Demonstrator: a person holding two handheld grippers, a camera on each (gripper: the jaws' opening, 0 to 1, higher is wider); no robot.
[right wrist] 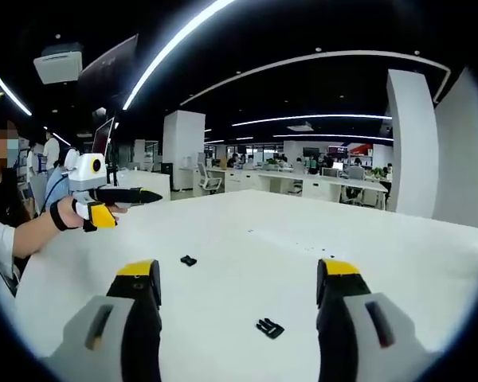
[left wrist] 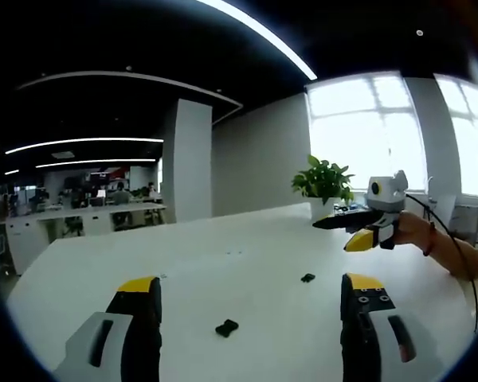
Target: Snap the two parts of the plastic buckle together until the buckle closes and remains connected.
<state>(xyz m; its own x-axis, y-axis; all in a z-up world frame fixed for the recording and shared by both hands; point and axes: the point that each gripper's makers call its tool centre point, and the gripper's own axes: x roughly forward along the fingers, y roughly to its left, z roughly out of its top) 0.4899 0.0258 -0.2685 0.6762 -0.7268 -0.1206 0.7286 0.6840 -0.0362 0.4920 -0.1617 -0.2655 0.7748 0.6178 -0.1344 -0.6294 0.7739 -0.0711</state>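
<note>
Left gripper view: left tool [left wrist: 251, 298] released above the white worktop [left wrist: 223, 263], one buckle part [left wrist: 227, 327] at 6 o'clock, another [left wrist: 307, 278] at 4. Right tool [right wrist: 237, 286] likewise released.

The left claw [left wrist: 251, 298] is held wide apart above the white surface [left wrist: 223, 263], nothing between its jaws. One buckle part [left wrist: 227, 327] lies between them, the other buckle part [left wrist: 307, 278] beyond it. Past that part, the right claw [left wrist: 358, 231] is held up beside a potted plant [left wrist: 325, 185].
</note>
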